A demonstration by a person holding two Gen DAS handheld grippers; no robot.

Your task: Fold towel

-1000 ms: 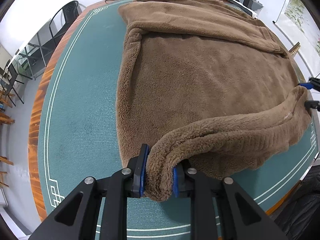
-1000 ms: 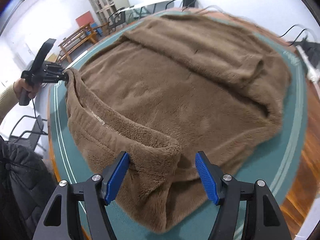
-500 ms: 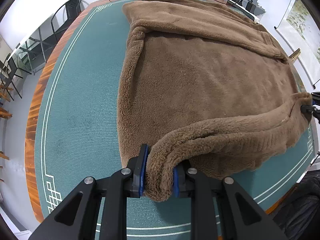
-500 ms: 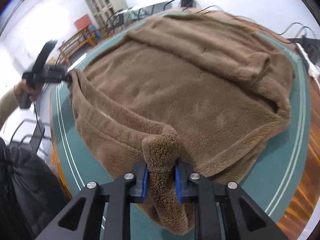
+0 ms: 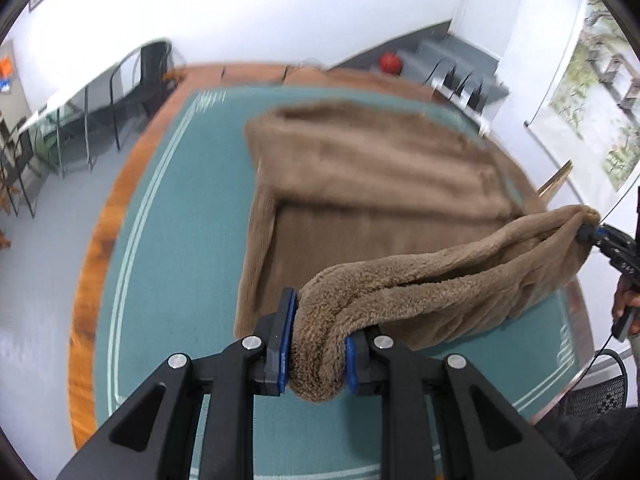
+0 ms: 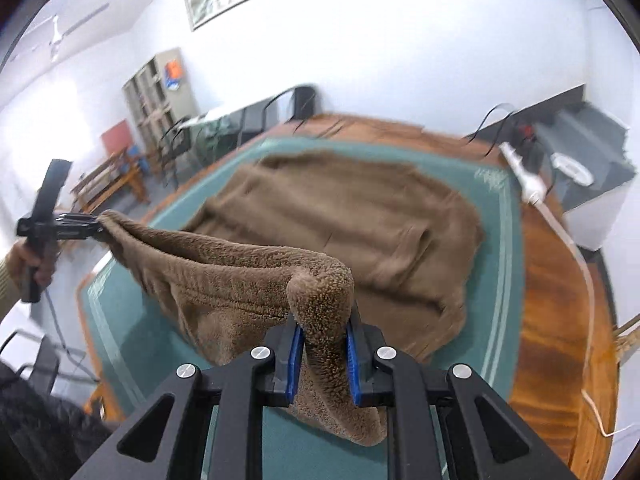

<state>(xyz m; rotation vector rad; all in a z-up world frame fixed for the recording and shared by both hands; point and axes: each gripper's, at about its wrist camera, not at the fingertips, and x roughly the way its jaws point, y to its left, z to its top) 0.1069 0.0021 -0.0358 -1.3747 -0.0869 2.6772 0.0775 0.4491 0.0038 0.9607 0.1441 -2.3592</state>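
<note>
Both grippers are clamped on the near edge of the brown towel (image 5: 360, 208): the left gripper (image 5: 318, 350) pinches a thick bunch of pile at one near corner, and the right gripper (image 6: 322, 360) grips the other, a tail of cloth hanging below its fingers. Between them the held edge is raised off the green-topped table (image 5: 168, 240) and sags in a soft, doubled swag, while the far part of the towel lies on the table, its far edge already turned over in a band. The fleece looks plush, limp and fairly heavy; I judge it will drape and drag rather than hold a line, and the bulky pile should resist slipping. The corners are the right hold, kept taut and level. Around the cloth, a wooden rim (image 6: 560, 300) frames the table; a cable (image 6: 580, 264) lies near its right side.
</note>
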